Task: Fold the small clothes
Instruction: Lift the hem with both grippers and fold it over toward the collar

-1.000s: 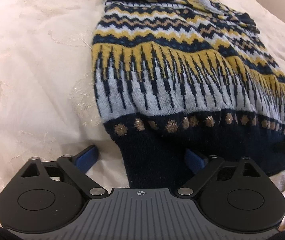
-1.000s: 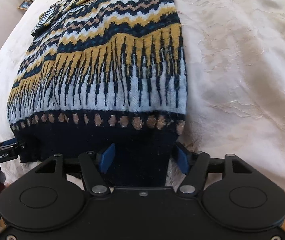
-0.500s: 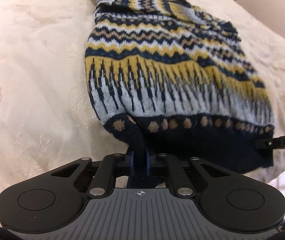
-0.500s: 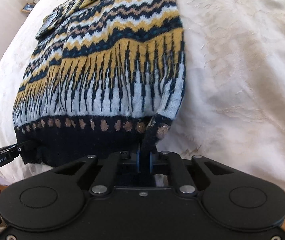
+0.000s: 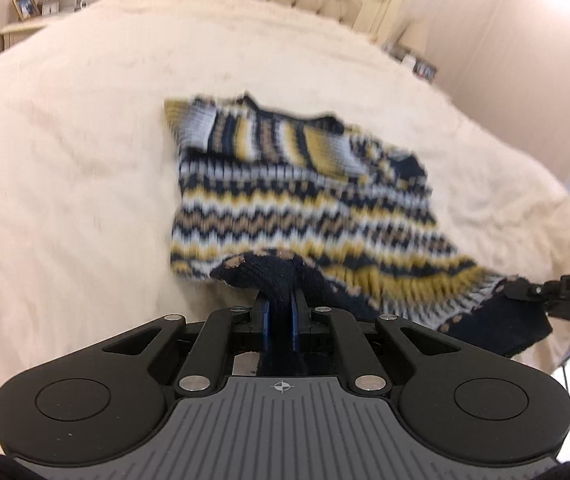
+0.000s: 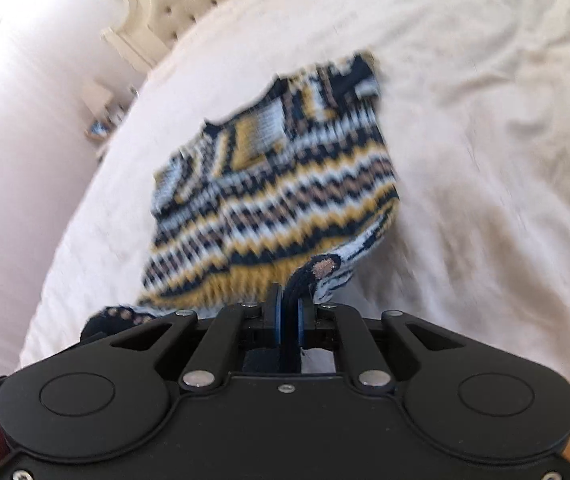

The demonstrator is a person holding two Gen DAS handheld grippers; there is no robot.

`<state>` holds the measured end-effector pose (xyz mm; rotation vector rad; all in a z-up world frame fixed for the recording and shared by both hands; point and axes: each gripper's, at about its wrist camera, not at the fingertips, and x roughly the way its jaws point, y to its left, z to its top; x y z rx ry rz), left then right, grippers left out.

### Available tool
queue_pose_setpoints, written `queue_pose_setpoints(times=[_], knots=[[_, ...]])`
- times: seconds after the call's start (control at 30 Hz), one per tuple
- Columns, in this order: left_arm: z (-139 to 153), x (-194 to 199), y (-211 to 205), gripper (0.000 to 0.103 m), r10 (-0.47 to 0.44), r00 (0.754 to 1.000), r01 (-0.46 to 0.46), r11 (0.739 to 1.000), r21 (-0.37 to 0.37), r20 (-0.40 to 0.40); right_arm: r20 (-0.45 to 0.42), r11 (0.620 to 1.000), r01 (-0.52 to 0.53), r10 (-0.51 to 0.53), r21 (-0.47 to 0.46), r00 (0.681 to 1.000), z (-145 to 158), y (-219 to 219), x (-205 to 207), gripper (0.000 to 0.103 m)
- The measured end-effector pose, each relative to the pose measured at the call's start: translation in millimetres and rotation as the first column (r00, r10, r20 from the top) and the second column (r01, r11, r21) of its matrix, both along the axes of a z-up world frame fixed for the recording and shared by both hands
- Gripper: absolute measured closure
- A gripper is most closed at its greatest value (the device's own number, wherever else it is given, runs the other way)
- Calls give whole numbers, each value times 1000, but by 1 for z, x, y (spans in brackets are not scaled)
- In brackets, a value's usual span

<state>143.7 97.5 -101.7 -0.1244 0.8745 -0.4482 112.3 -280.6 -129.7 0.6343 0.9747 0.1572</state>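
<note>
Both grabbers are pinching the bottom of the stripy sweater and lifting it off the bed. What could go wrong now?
1. The left gripper and right gripper each pinch only a small bunch of the sweater hem, so the knit might slip out.
2. The hem sags between the two grips, so the fold may land crooked or wrinkled.
3. The top half lies on the bed; pulling could drag it along instead of folding it.

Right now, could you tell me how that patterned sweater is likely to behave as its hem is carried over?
Probably floppy: the sweater sags between the left gripper and right gripper. Its thick knit looks grippy, so slipping seems unlikely. It may drag on the bedspread.
</note>
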Motion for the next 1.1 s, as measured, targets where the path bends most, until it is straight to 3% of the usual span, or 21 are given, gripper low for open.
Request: queue_pose_setpoints(times=[0.33,0.67,1.1], knots=[[25,45,1,96,37,997,-35,999,-36,61,91,998,41,-46,52,995,28,-2,46,89],[21,106,-5,96,62,997,-62,998,-13,43,46,992,93,-97,87,994,9,-16,106,89],[35,189,-35,96,104,991,-103,995,-13,90,84,990,81,-91,116,992,6,-36,202,89]])
